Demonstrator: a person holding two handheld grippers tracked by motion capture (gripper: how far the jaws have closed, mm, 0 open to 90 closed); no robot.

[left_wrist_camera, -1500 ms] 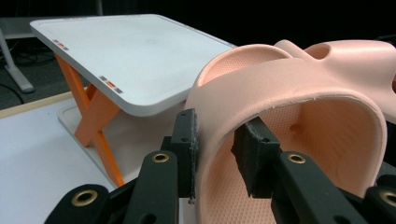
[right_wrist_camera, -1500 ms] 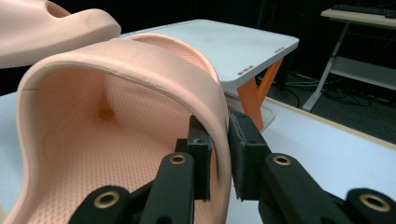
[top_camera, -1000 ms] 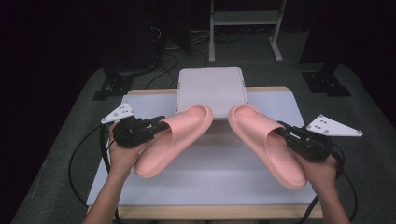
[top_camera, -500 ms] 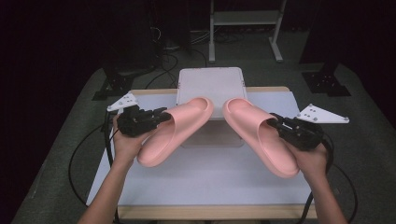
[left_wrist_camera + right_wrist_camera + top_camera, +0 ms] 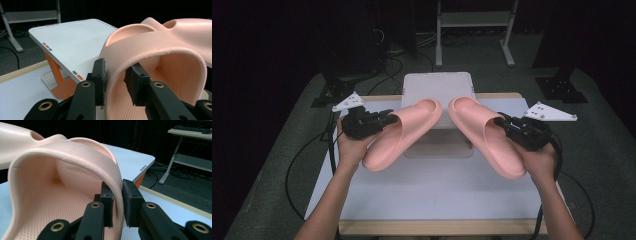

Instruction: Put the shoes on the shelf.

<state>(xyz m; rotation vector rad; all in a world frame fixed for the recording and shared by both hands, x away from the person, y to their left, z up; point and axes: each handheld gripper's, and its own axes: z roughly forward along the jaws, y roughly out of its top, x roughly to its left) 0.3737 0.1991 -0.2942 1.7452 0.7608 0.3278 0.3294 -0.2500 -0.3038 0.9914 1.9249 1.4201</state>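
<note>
Two pink foam slides are held up over the table, toes toward the white stand at the back. My left gripper is shut on the left slide, its pads pinching the outer edge of the strap. My right gripper is shut on the right slide, clamping the strap's side wall between its pads. Both toes reach over the stand's front edge. The slides' heels hang toward me, clear of the table.
The white stand has a sloped top on orange supports and sits at the table's far middle. A white mat covers the wooden table. Cables trail off the left side. A metal frame stands on the floor behind.
Both hands have carried the slides away from me, toward the stand, and drawn them closer together. The toes now overlap the stand's front. The grips stay the same.
</note>
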